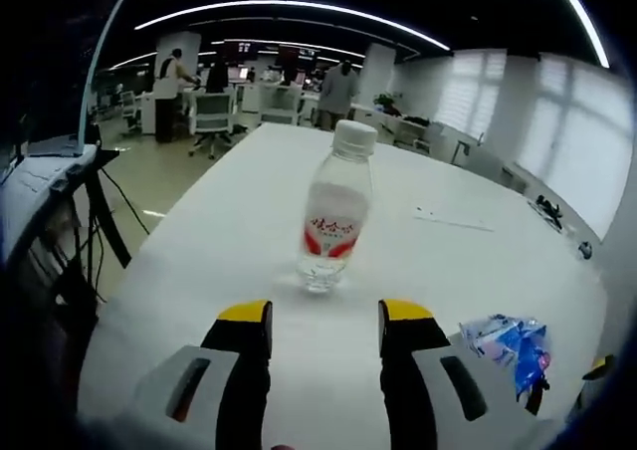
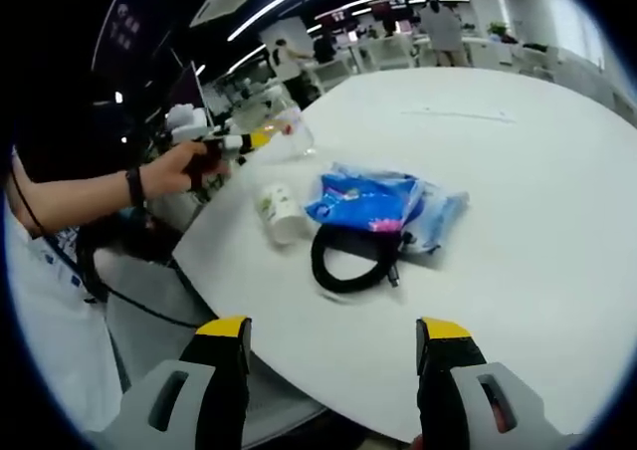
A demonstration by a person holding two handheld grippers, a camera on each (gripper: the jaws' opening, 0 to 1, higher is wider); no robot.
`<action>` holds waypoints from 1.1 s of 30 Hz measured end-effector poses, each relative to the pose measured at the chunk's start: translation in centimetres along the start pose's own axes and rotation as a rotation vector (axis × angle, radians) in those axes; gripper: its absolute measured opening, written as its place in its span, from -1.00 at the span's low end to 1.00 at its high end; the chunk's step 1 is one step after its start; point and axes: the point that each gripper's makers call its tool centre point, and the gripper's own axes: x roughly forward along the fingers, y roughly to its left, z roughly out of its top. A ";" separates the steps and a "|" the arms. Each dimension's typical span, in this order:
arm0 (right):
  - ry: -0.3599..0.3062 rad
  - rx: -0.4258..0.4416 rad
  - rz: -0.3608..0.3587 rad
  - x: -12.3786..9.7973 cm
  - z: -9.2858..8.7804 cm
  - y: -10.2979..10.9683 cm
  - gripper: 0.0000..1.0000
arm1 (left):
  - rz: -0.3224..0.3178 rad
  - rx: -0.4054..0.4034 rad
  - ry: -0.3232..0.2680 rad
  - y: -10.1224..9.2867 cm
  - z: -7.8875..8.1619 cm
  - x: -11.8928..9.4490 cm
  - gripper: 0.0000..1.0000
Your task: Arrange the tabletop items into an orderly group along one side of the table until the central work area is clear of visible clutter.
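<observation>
Currently on the bottle step: left gripper [image 1: 323, 316] sits just short of the water bottle [image 1: 335, 209], jaws spread wide, nothing between them. Bottle is upright on the white table [image 1: 478, 271], clear plastic, white cap, red label, centred on the gap between the yellow jaw tips but not yet inside it. Gap looks wider than the bottle body, so clearance should be fine.

Right gripper [image 2: 333, 336] hovers off the table edge, jaws also wide apart and empty. Ahead of it sits a loose cluster: blue snack packet [image 2: 373, 201], black coiled cable [image 2: 353, 261] touching the packet's near side, and a small white cup-like container [image 2: 279, 213] lying on its side just left of them. I can't tell from this view what the container is. The person's hand [image 2: 179, 171] holds the left gripper near the bottle at the far-left rim of the table.

Judgement: early in the task. Items are spread out, nothing lined up along an edge yet.

Next move, as I read it: push the left gripper forward until the bottle sits between the jaws, close low on the body below the label, lift or slide it toward the cluster side. Risk: a tall light bottle tips if nudged by one jaw first.
</observation>
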 end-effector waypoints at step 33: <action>-0.022 -0.004 0.009 0.3 -1.4 2.2 0.37 | -0.057 0.014 0.029 -1.2 -4.4 -6.2 -0.20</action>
